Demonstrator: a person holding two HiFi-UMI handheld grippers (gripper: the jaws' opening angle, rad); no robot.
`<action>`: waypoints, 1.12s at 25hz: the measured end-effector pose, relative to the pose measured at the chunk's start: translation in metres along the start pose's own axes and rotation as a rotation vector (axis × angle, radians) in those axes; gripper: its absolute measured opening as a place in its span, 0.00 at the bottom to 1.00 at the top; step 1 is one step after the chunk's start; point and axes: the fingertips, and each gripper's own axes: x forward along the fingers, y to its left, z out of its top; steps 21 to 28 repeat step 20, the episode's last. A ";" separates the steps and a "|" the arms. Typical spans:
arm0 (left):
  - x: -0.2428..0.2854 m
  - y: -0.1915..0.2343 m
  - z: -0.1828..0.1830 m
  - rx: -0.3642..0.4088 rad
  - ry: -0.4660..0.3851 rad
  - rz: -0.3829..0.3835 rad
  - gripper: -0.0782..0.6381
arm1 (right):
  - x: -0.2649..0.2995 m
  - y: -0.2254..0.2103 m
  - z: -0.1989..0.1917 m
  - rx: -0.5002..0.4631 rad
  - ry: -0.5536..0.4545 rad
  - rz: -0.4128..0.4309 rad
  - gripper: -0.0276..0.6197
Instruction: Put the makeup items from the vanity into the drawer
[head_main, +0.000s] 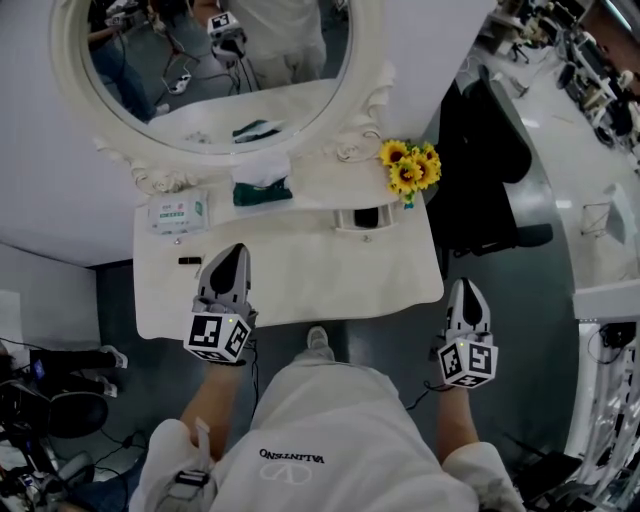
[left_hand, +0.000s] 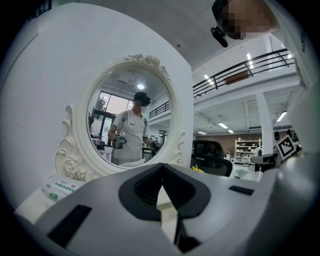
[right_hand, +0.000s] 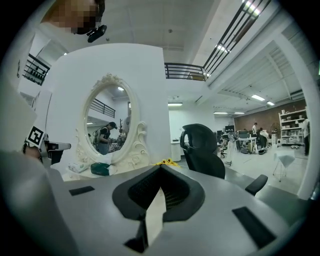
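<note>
The left gripper (head_main: 236, 252) is held level over the front part of the vanity (head_main: 300, 285), jaws pressed together with nothing between them. The right gripper (head_main: 466, 285) sits just off the vanity's front right corner, tipped slightly down, jaws likewise together and empty. The left forearm (head_main: 210, 405) and right forearm (head_main: 452, 425) reach forward.

Left gripper (left_hand: 161, 172) has its jaws pressed together, nothing in them, pointing at the oval white mirror with the carved frame (left_hand: 112, 107). A person in a white shirt (left_hand: 131, 132) is reflected in the glass. There's a white-and-green wipes packet (left_hand: 60, 187) lower left and a black office chair (left_hand: 212, 157) off to the right.
</note>
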 end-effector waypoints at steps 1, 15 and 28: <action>0.000 -0.001 0.000 -0.001 0.000 0.000 0.11 | 0.000 0.000 0.000 0.000 0.002 0.002 0.05; -0.001 -0.014 -0.002 0.000 0.008 -0.020 0.11 | -0.001 0.004 -0.003 0.018 0.011 0.010 0.05; -0.004 -0.016 -0.003 -0.003 0.011 -0.021 0.11 | -0.003 0.006 -0.004 0.017 0.017 0.012 0.05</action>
